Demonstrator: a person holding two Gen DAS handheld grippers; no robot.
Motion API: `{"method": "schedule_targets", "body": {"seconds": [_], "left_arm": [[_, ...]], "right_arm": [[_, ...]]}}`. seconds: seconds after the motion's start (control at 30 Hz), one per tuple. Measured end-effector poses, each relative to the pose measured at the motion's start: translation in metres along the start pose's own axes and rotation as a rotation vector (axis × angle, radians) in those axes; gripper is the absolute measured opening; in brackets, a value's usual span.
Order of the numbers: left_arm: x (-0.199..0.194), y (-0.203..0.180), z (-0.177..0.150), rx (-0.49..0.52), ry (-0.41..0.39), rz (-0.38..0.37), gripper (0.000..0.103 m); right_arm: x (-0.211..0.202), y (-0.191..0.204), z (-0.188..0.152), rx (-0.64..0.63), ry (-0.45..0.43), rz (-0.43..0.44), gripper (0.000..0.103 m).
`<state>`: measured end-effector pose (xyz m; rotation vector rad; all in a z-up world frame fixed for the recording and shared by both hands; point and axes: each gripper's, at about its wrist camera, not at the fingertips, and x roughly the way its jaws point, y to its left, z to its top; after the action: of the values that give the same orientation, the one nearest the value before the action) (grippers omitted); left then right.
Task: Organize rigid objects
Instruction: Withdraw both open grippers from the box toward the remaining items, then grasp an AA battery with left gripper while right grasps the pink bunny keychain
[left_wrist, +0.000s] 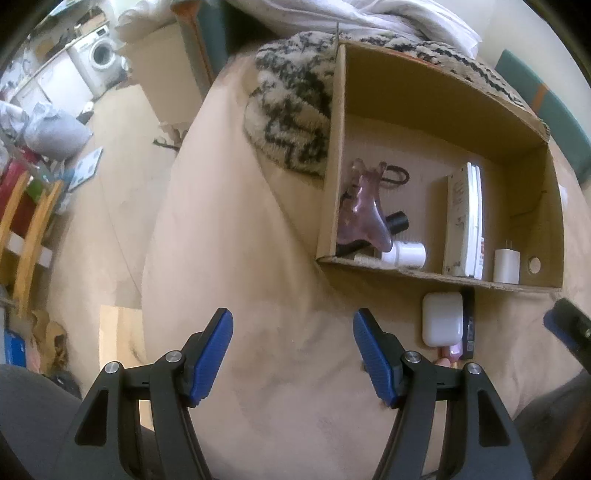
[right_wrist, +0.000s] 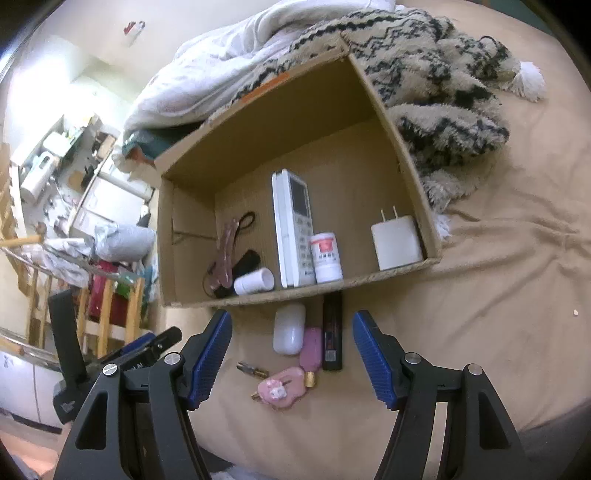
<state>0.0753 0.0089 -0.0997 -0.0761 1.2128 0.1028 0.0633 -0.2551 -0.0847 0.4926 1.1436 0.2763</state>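
Note:
A cardboard box (right_wrist: 295, 293) lies open on the beige bed. Inside are a white remote (right_wrist: 293, 225), a white charger (right_wrist: 396, 242), a small white bottle with a red label (right_wrist: 325, 258), a white tube (right_wrist: 254, 281), a black cylinder (right_wrist: 246, 261) and a pink hair claw (left_wrist: 364, 210). In front of the box lie a white earbud case (right_wrist: 289, 329), a black stick (right_wrist: 331, 334), a pink case (right_wrist: 311, 347), a pink charm (right_wrist: 282, 387) and a small brass piece (right_wrist: 251, 368). My right gripper (right_wrist: 291, 354) is open above these loose items. My left gripper (left_wrist: 292, 354) is open and empty over bare bedding, left of the earbud case (left_wrist: 442, 319).
A patterned knit blanket (right_wrist: 443, 92) and a white duvet (right_wrist: 207, 66) lie behind and beside the box. The bed edge drops to the floor on the left (left_wrist: 110, 184), where wooden furniture (left_wrist: 29, 221) and clutter stand.

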Motion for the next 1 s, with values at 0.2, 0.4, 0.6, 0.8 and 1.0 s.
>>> {"method": "schedule_targets", "body": {"seconds": [0.2, 0.4, 0.6, 0.8, 1.0], "left_arm": [[0.001, 0.001, 0.001, -0.008, -0.003, -0.001, 0.065], [0.006, 0.003, 0.0, -0.032, 0.012, -0.009, 0.065], [0.011, 0.001, -0.001, -0.036, 0.028, -0.017, 0.065], [0.029, -0.01, -0.006, -0.019, 0.1, -0.051, 0.065], [0.058, -0.048, -0.012, 0.107, 0.192, -0.09, 0.065]], "right_arm": [[0.014, 0.004, -0.003, -0.024, 0.035, -0.038, 0.072], [0.019, 0.004, -0.005, -0.033, 0.048, -0.061, 0.072], [0.024, -0.001, -0.005, -0.003, 0.062, -0.074, 0.072], [0.034, -0.007, -0.004, 0.031, 0.096, -0.084, 0.072], [0.037, -0.006, -0.003, 0.036, 0.101, -0.08, 0.072]]}}
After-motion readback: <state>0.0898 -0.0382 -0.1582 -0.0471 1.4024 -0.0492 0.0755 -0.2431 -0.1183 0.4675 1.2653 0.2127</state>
